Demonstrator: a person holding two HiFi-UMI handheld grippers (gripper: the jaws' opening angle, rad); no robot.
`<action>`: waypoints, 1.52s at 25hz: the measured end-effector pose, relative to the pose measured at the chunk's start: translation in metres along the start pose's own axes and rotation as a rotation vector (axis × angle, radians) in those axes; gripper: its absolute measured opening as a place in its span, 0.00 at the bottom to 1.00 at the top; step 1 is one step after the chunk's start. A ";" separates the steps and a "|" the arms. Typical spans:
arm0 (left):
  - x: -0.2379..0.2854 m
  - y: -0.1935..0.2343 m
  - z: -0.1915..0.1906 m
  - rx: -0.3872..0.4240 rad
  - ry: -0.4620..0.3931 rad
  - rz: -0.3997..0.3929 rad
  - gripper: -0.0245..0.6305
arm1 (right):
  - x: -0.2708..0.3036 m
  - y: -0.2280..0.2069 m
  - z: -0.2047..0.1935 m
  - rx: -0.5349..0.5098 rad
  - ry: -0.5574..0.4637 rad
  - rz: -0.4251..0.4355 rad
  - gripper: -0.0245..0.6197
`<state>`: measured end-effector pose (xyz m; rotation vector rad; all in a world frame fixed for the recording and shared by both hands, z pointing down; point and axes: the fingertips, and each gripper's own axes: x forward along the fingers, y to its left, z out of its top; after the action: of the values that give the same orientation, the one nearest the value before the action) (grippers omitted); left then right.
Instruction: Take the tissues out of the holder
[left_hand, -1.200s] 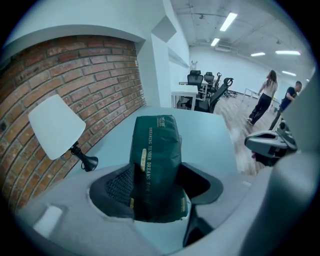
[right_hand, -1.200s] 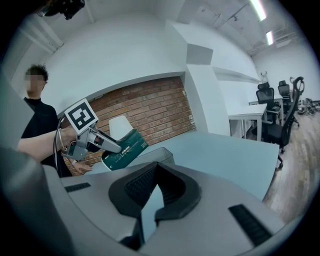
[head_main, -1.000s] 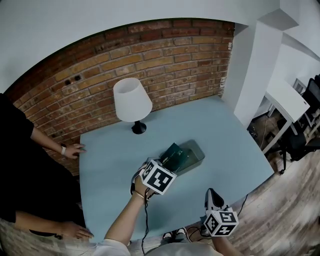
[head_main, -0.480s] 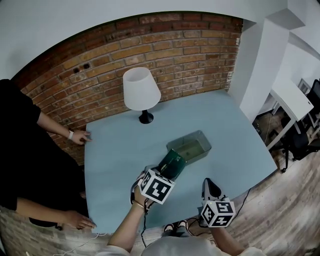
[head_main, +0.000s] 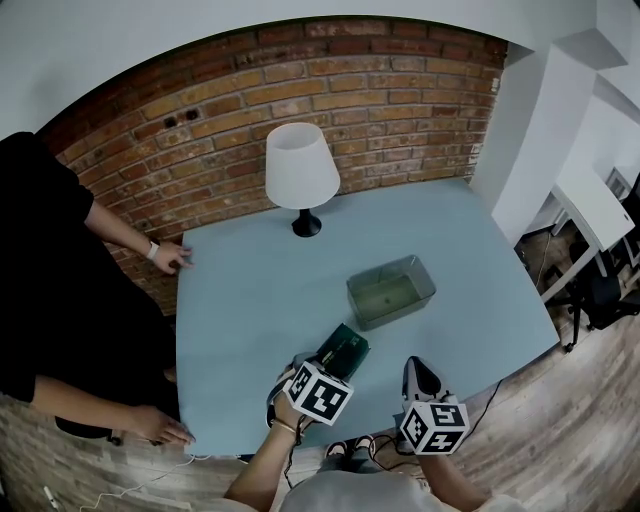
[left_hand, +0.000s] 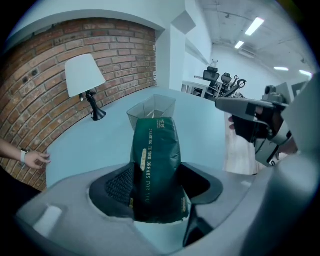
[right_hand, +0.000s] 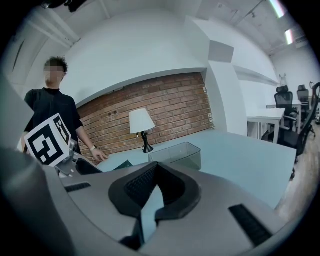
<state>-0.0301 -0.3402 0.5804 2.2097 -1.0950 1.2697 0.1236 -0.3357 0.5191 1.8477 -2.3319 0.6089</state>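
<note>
The left tongs (left_hand: 155, 186) clench the dark green tissue pack (left_hand: 153, 155), which is out of the clear holder (head_main: 398, 310) and just short of it, over the tabletop (head_main: 250, 290). The right tongs (right_hand: 151, 189), farther from the holder, seem pressed together on nothing.

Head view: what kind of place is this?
Likely an office or studio: exposed brick wall, a white desk with an office chair off to the right, and a table lamp on the pale blue table.
</note>
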 end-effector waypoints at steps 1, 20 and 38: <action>0.002 -0.001 -0.005 -0.005 0.005 0.001 0.49 | 0.000 0.001 -0.002 0.001 0.003 0.000 0.05; 0.041 -0.008 -0.056 -0.008 0.066 0.043 0.49 | -0.021 -0.007 -0.018 0.018 0.022 -0.056 0.05; 0.039 -0.010 -0.046 -0.085 -0.016 0.003 0.49 | -0.015 -0.005 -0.020 0.021 0.040 -0.037 0.05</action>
<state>-0.0373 -0.3217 0.6383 2.1600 -1.1377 1.1859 0.1289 -0.3155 0.5333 1.8652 -2.2695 0.6622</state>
